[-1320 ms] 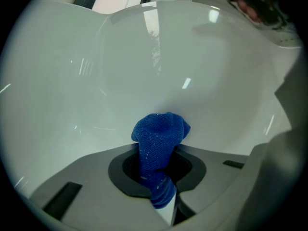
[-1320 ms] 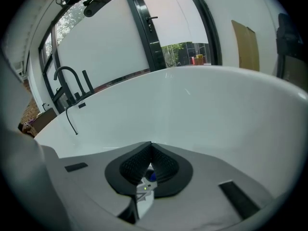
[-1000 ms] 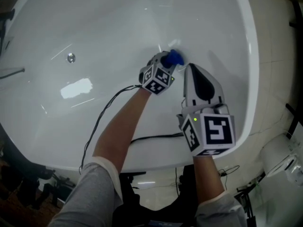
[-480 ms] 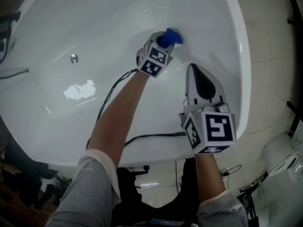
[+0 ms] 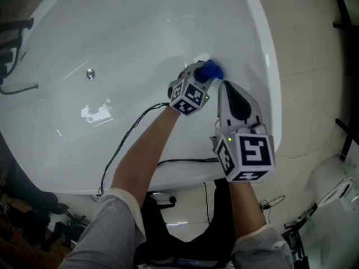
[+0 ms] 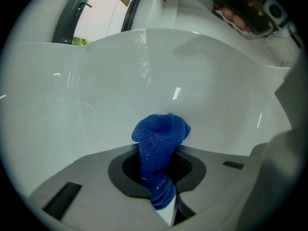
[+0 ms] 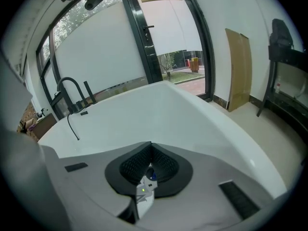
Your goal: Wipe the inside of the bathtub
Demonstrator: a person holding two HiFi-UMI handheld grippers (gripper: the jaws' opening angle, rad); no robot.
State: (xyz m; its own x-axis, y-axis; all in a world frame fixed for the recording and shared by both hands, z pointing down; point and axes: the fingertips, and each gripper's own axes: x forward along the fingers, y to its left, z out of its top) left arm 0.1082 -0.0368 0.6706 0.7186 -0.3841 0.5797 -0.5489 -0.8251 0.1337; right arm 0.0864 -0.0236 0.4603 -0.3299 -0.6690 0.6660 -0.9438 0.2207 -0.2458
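A white bathtub fills the head view. My left gripper is shut on a bunched blue cloth, which presses on the tub's inner wall near the right rim. In the left gripper view the blue cloth sticks up from between the closed jaws against the curved white wall. My right gripper hovers just right of the left one, above the tub's near edge, jaws shut with nothing between them. The right gripper view looks along the tub's rim.
A drain fitting sits in the tub floor at the left. A black cable trails from the left gripper over the near rim. Pale tiled floor lies right of the tub. A black faucet and glass doors stand beyond.
The left gripper with the blue cloth swept up the tub wall, then came back down and to the right. The right gripper stayed nearly still.
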